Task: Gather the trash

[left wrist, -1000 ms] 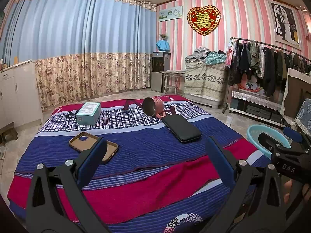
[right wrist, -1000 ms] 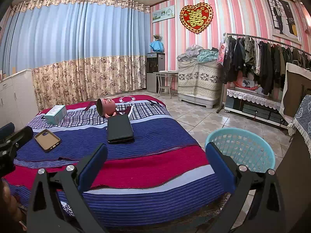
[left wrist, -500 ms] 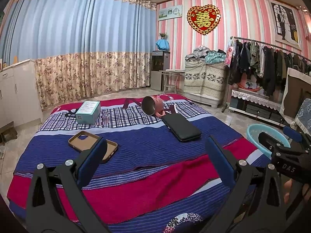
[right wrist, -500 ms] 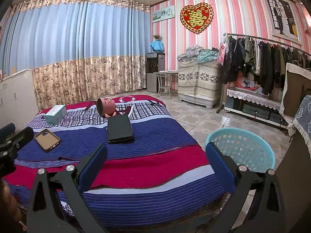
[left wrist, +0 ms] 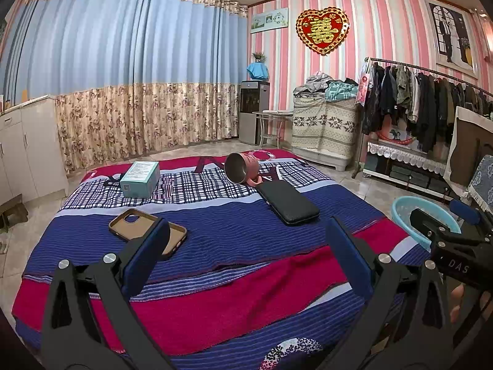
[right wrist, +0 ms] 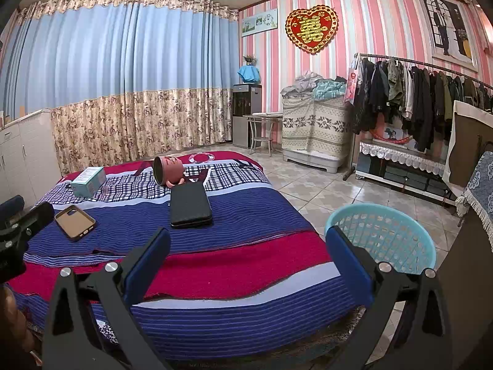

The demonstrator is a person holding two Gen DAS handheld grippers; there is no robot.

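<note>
Both grippers hang over the near edge of the bed, side by side, and both look across it toward the curtain; the left gripper has its 2 blue fingers spread wide with nothing between them, and the right gripper is spread just as wide and also holds nothing. On the striped blanket lie 4 things, none touched by a gripper; a brown phone case lies face up just beyond the left gripper's left finger; a teal box stands far back on the checked part; a pink cup lies on its side, its mouth toward the cameras; a black wallet lies flat with its far end touching the cup. A light blue basket stands on the tiled floor just beside the right side of the bed, behind the right gripper's right finger; I can see nothing inside it through the mesh. In the right view the left gripper shows at the left edge, near the phone case. A clothes rack stands along the striped wall.
</note>
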